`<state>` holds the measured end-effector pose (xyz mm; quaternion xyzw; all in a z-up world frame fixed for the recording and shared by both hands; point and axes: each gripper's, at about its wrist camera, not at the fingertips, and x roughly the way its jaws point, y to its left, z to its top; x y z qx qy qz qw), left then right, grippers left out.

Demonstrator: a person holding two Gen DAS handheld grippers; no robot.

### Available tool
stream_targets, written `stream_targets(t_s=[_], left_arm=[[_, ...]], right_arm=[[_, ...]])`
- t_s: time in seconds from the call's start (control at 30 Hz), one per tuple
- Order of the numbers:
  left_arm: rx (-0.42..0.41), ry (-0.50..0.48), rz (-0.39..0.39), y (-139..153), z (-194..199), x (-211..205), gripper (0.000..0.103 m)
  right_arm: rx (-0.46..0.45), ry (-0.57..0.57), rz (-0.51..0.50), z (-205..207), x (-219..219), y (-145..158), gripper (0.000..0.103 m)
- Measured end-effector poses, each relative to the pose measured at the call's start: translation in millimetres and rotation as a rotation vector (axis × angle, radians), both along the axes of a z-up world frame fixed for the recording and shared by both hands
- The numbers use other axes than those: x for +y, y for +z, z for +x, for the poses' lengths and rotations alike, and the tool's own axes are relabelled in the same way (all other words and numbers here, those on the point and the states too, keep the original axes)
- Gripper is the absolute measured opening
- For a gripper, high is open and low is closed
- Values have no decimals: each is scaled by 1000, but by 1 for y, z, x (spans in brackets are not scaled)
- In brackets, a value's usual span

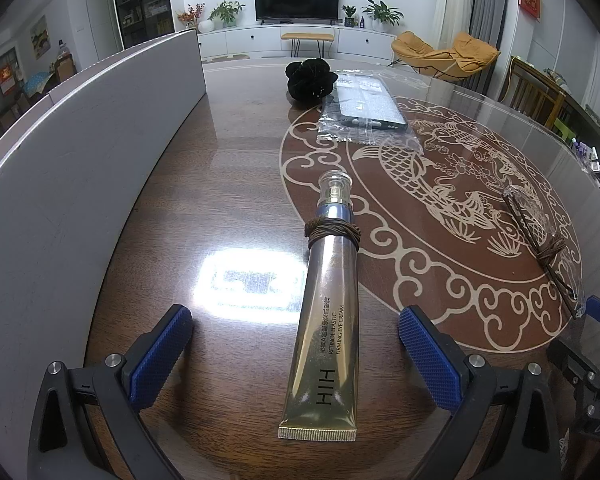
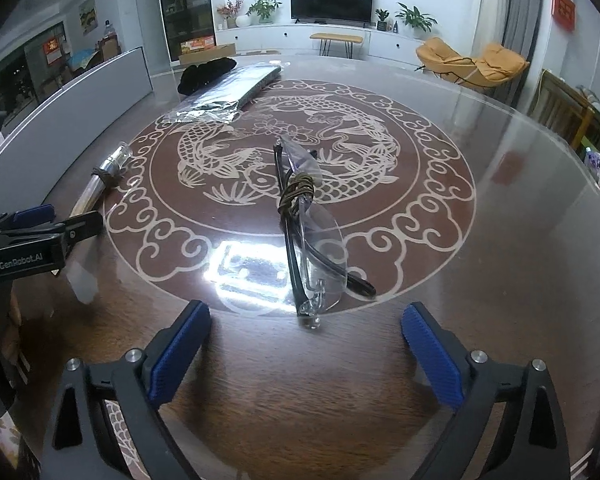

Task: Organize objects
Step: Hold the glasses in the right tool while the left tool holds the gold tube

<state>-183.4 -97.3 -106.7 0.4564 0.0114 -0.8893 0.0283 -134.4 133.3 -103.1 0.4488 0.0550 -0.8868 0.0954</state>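
Note:
A gold eye-cream tube (image 1: 328, 320) with a clear cap and a brown cord wound round its neck lies on the glass-topped table, its crimped end between the open jaws of my left gripper (image 1: 296, 340). The tube also shows in the right wrist view (image 2: 100, 184). Folded clear glasses (image 2: 304, 220) with a cord wound round them lie just ahead of my open, empty right gripper (image 2: 306, 338). The glasses also show in the left wrist view (image 1: 540, 240). My left gripper shows at the left of the right wrist view (image 2: 40, 232).
A plastic-wrapped dark flat packet (image 1: 360, 108) and a black fabric bundle (image 1: 310, 78) lie at the far side of the table (image 1: 240, 184). A grey panel (image 1: 80, 152) stands along the left edge. Chairs stand at the right.

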Motion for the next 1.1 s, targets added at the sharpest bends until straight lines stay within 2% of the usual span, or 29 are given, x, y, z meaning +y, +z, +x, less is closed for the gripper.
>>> stream_targets(t_s=[0.23,0.57,0.83,1.1], left_arm=[[0,0,0,0,0,0,103],[1,0,3,0,0,-1,103],[-48,-91,-2,-1,-1,2,103],[-40,-91,-1,-1,-3,3,103]], right_arm=[[-7,0,2,0,1,-1,103],[-8,2,-3,-1,1,-1,103],[-28,35,-183,-1,24,5,103],[-113,52,-151,-12,17,8,103]])
